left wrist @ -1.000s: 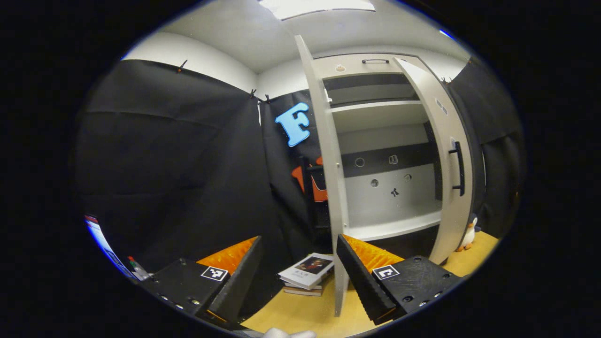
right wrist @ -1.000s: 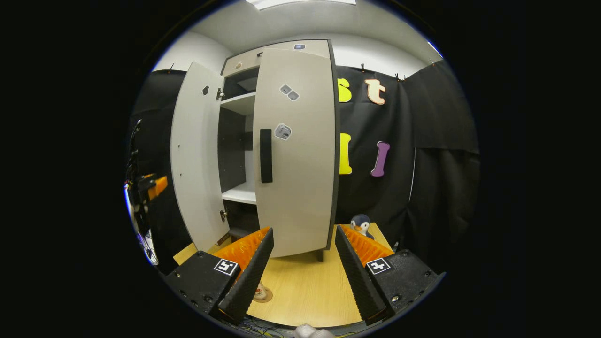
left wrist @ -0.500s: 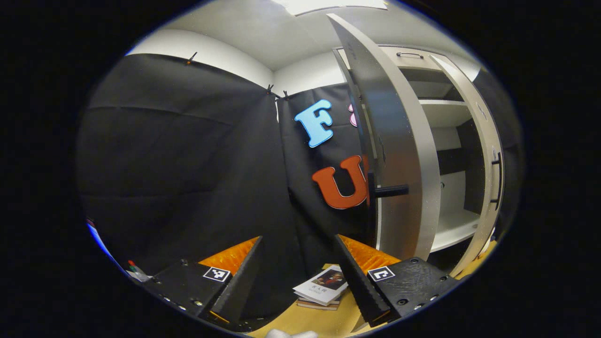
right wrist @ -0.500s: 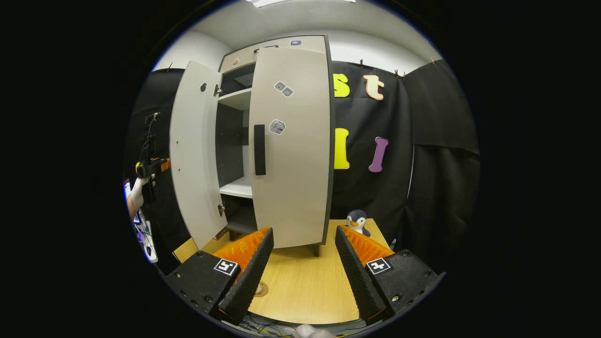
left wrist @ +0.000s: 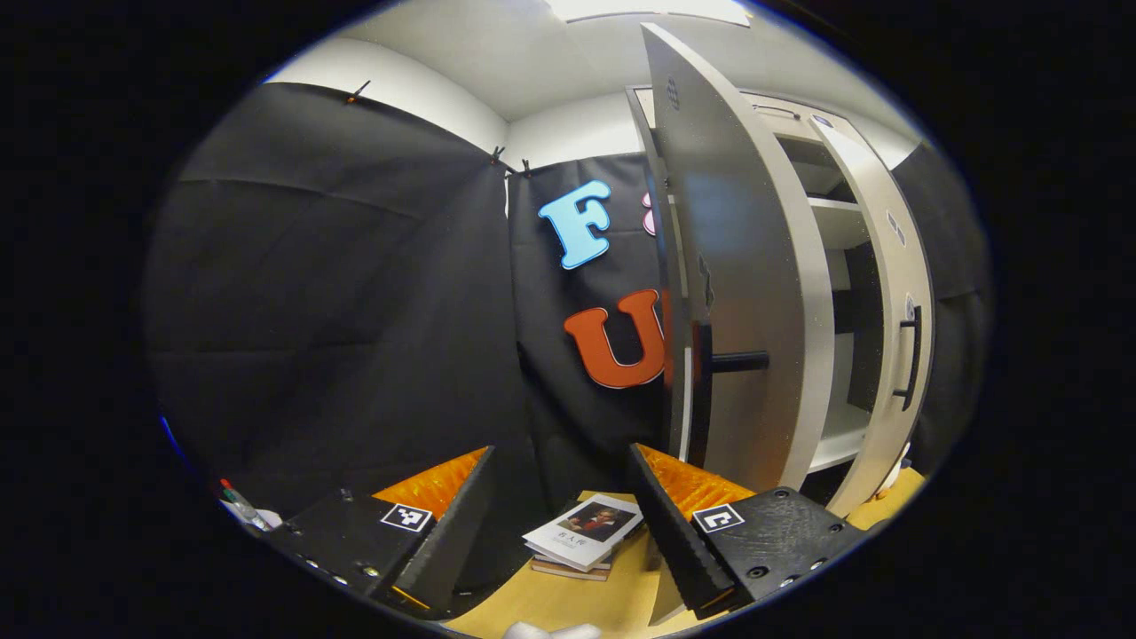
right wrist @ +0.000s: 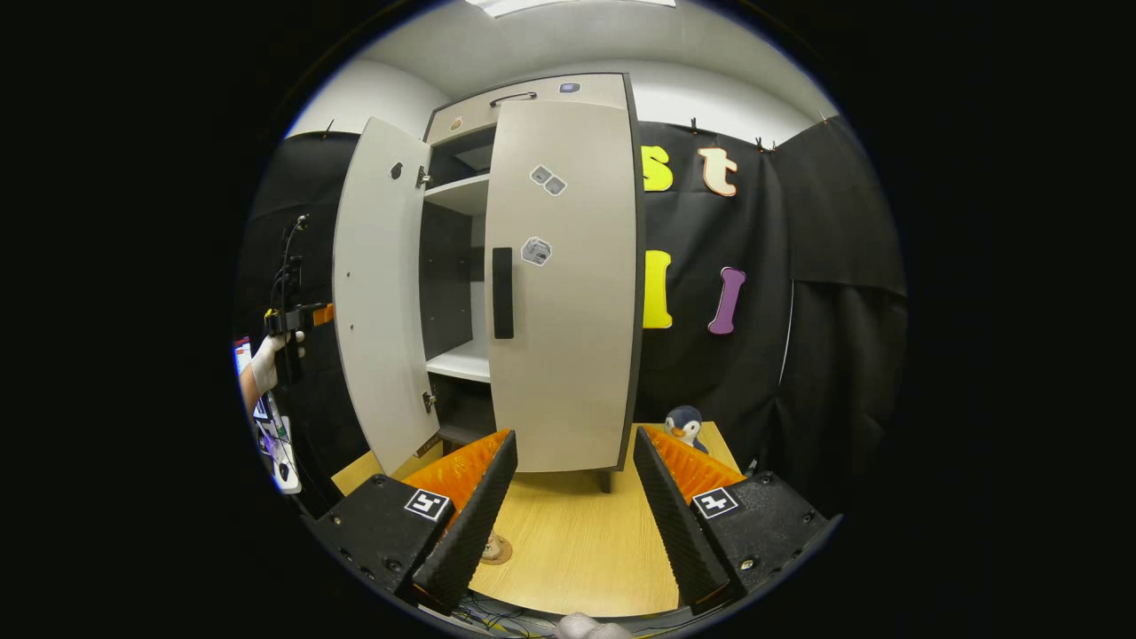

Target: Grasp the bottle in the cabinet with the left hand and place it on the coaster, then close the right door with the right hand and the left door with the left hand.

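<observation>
My left gripper (left wrist: pixel 559 524) is open and empty, low beside the outer face of the cabinet's left door (left wrist: pixel 745 266), whose black handle (left wrist: pixel 737 361) sticks out just above my right finger. The right door (left wrist: pixel 887 293) stands partly open beyond it. In the right gripper view, my right gripper (right wrist: pixel 568 515) is open over the wooden table, facing the right door (right wrist: pixel 559 284) and its handle (right wrist: pixel 503 293). The left door (right wrist: pixel 382 293) swings wide open. A round brown coaster (right wrist: pixel 494 550) peeks out beside my left finger. A gloved hand holds the left gripper (right wrist: pixel 293 319) behind the left door.
A stack of books (left wrist: pixel 581 541) lies on the wooden table between my left fingers. A penguin toy (right wrist: pixel 683 424) stands at the cabinet's right foot. A white shelf (right wrist: pixel 461 362) shows through the gap between the doors. Black cloth walls close in on both sides.
My left gripper has swung from facing the cabinet's inside to the outer side of the left door. In the right gripper view the gloved hand has come up behind that door.
</observation>
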{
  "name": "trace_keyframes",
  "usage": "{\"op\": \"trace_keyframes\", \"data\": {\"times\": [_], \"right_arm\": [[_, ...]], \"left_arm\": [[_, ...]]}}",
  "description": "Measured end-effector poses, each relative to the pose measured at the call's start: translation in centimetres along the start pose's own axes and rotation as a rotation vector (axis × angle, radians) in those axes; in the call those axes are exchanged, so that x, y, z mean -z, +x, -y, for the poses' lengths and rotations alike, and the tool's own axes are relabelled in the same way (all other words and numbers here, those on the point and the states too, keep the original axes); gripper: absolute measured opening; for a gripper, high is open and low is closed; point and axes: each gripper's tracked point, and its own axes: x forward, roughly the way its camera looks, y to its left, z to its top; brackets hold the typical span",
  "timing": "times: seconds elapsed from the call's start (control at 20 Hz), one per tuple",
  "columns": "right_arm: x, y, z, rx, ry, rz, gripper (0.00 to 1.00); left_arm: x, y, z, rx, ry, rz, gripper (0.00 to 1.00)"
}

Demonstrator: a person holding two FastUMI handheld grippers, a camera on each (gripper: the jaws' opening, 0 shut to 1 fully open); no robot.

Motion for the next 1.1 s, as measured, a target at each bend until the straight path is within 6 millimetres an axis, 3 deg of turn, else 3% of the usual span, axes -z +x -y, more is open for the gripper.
{"op": "trace_keyframes", "data": {"times": [0.1,0.5,0.75,0.9,1.1], "right_arm": [[0.3,-0.1,-0.1,-0.007,0.002,-0.005,0.82],[0.2,-0.4,0.2,-0.007,0.004,-0.006,0.82],[-0.6,-0.5,0.3,-0.002,-0.003,0.007,0.82],[-1.1,-0.9,0.2,0.009,-0.001,0.023,0.82],[-2.4,-1.3,0.4,0.036,0.020,0.055,0.82]], "left_arm": [[-0.1,-0.2,1.4,0.021,0.006,0.006,0.91],[-0.4,-0.9,8.0,0.136,-0.021,0.017,0.91],[-0.8,-0.3,13.7,0.228,0.001,0.019,0.91],[-1.1,0.3,15.3,0.228,0.017,0.025,0.95],[-0.7,-0.2,14.6,0.202,-0.005,-0.003,0.95]]}}
